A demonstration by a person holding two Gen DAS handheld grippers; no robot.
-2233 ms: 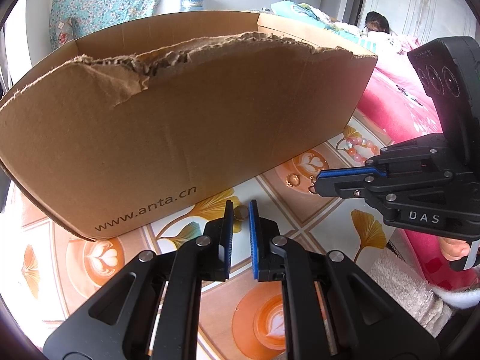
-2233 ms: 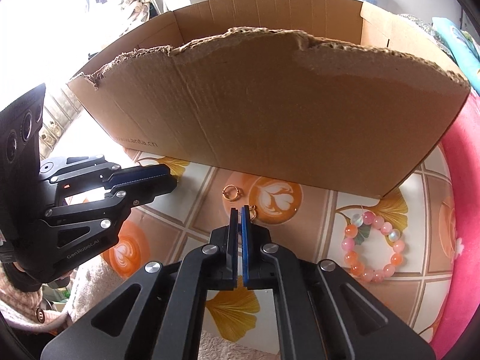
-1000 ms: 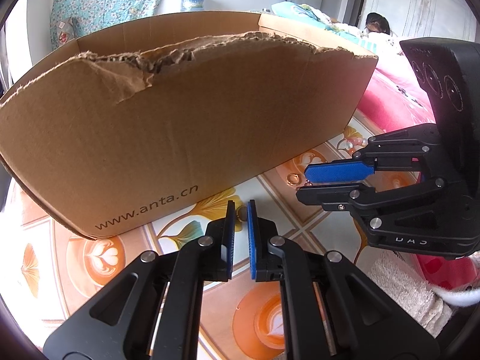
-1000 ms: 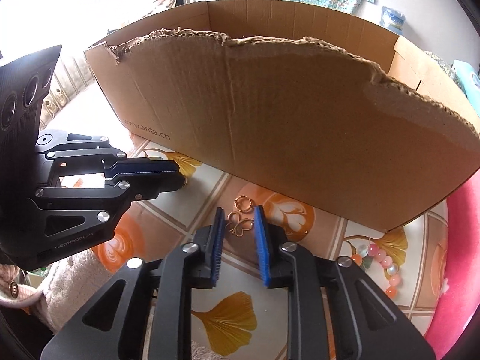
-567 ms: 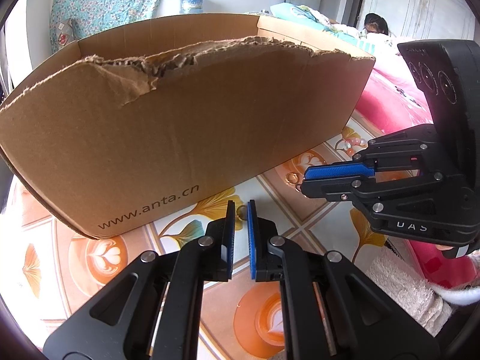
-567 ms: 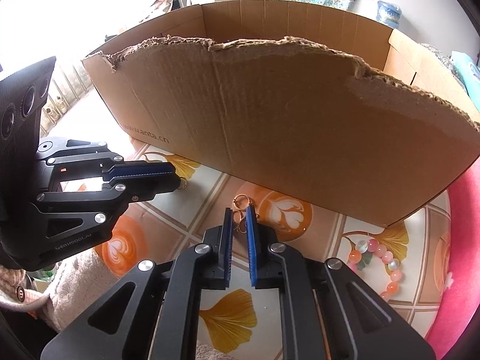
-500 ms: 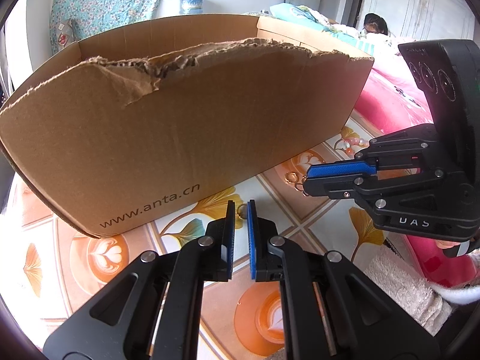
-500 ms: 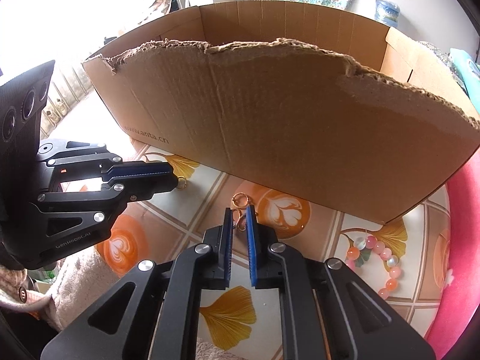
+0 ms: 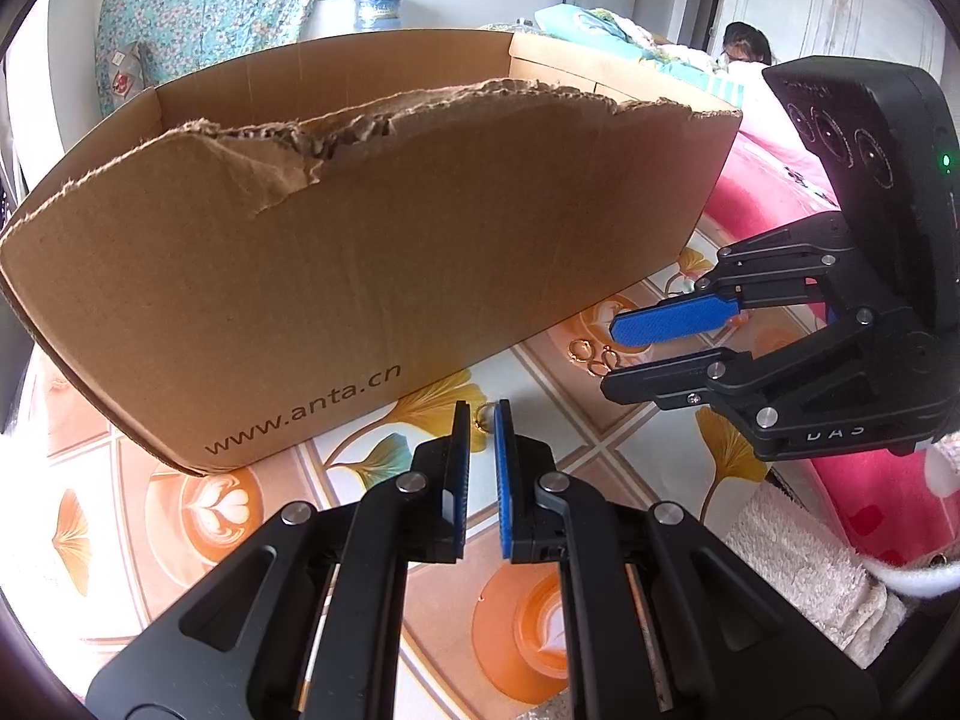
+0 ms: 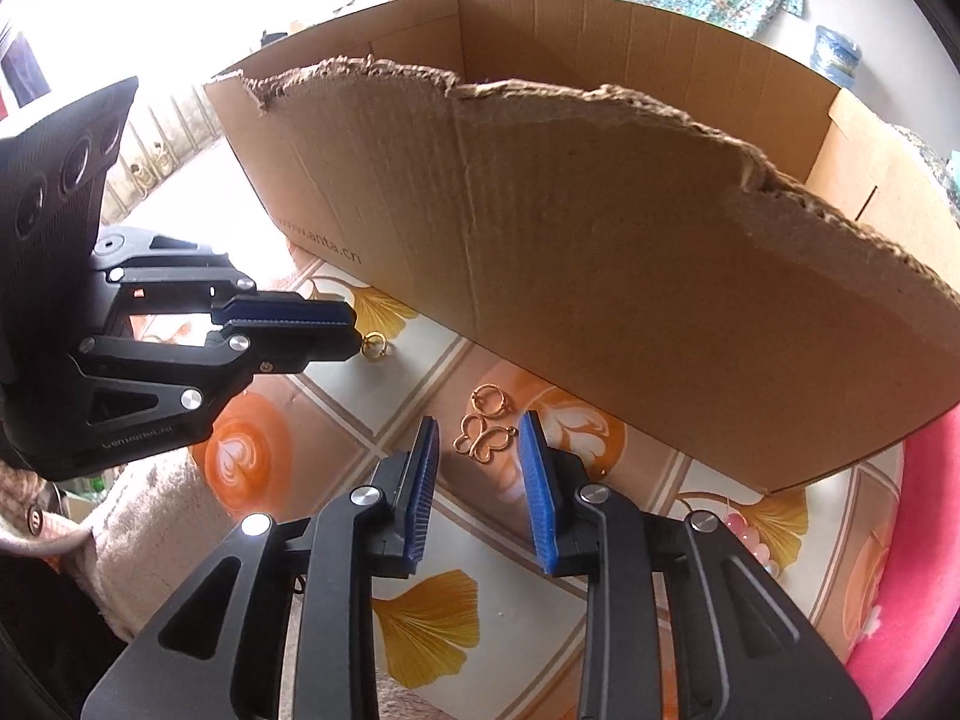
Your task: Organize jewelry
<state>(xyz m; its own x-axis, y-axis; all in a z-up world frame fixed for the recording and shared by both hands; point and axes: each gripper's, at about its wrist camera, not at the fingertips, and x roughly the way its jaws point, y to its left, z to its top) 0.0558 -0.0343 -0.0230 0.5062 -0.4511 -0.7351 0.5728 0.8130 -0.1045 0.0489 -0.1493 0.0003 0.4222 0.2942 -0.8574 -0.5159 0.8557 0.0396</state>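
Right gripper [image 10: 478, 453], jaws just opening, straddles gold butterfly pendant [image 10: 483, 439]; left gripper [image 9: 480, 414] nearly closed, perhaps pinching small gold ring [image 9: 481, 418]

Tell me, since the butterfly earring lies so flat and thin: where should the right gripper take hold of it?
Probably across the wings of the gold butterfly earring, coming straight down from above. It lies flat on the tablecloth, between the right gripper's open pads, so a level approach finds no edge. The hoop beside it should stay outside.
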